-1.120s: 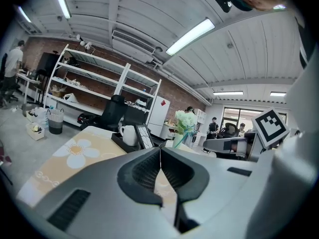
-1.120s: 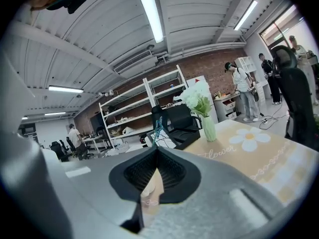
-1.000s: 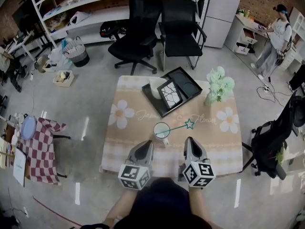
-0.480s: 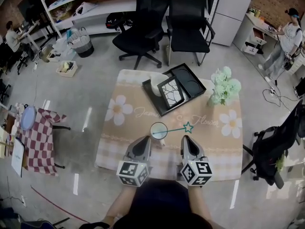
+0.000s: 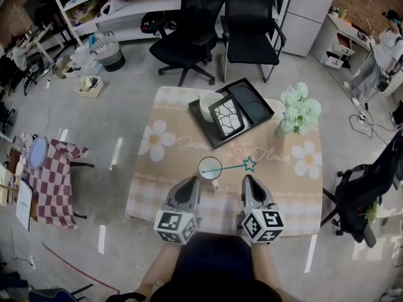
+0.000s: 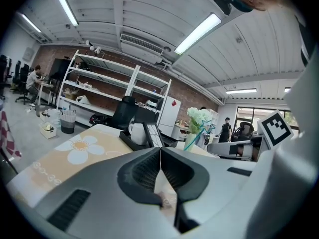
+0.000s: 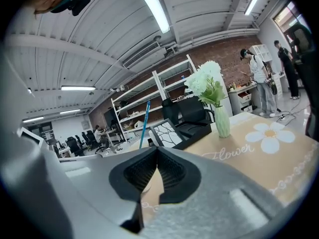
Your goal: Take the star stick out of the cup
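Observation:
A white cup (image 5: 210, 168) stands on the table near its front edge. A teal star stick (image 5: 234, 166) leans out of the cup to the right, its star (image 5: 250, 163) hanging over the tablecloth. My left gripper (image 5: 188, 185) is shut and empty, just below and left of the cup. My right gripper (image 5: 249, 182) is shut and empty too, below the star. In the right gripper view the stick's teal shaft (image 7: 143, 124) rises just left of the closed jaws. The star tip (image 6: 200, 132) shows in the left gripper view in front of the flowers.
The table (image 5: 170, 168) has a beige flower-print cloth. A black tray (image 5: 263, 112) at the back holds a white jug and a crackle-pattern coaster. A vase of pale flowers (image 5: 296, 112) stands back right. Two black chairs (image 5: 189, 30) are beyond the table.
The view has shifted slightly. Both grippers stay shut near the table's front edge, and the cup and stick have not moved.

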Action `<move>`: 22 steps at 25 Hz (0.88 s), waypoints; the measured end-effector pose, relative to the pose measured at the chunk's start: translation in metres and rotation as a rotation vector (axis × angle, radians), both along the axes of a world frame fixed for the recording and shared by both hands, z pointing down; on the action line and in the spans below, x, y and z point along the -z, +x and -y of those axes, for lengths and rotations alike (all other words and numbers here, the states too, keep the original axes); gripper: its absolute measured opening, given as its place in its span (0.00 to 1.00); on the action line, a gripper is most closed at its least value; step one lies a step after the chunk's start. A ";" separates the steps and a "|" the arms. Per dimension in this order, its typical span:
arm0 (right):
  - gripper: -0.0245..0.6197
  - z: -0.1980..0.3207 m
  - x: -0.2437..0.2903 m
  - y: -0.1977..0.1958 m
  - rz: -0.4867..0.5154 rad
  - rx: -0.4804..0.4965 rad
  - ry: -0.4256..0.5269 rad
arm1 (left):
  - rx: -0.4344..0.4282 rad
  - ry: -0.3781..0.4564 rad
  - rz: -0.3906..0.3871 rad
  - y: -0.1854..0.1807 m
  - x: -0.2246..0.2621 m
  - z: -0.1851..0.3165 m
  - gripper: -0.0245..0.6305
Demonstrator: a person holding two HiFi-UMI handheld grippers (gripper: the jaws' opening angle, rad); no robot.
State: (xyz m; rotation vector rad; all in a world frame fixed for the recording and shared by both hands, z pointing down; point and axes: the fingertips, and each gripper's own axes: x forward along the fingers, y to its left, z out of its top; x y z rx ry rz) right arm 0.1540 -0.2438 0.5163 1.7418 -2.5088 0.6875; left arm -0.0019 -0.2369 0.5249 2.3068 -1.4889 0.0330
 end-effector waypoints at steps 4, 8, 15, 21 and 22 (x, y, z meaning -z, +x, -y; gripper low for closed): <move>0.05 0.000 0.009 -0.002 0.002 -0.024 0.015 | -0.027 -0.002 -0.001 -0.001 0.005 0.002 0.05; 0.05 -0.004 0.022 -0.007 -0.042 -0.004 0.026 | -0.047 -0.003 -0.007 -0.003 0.014 0.007 0.05; 0.11 -0.003 0.026 -0.004 -0.016 0.005 0.008 | -0.095 -0.007 -0.010 0.002 0.021 0.014 0.05; 0.31 -0.001 0.030 -0.008 0.004 0.041 0.026 | -0.105 -0.015 -0.002 0.001 0.018 0.017 0.05; 0.31 0.000 0.032 -0.007 0.004 0.036 0.033 | -0.105 -0.014 -0.001 0.001 0.019 0.018 0.05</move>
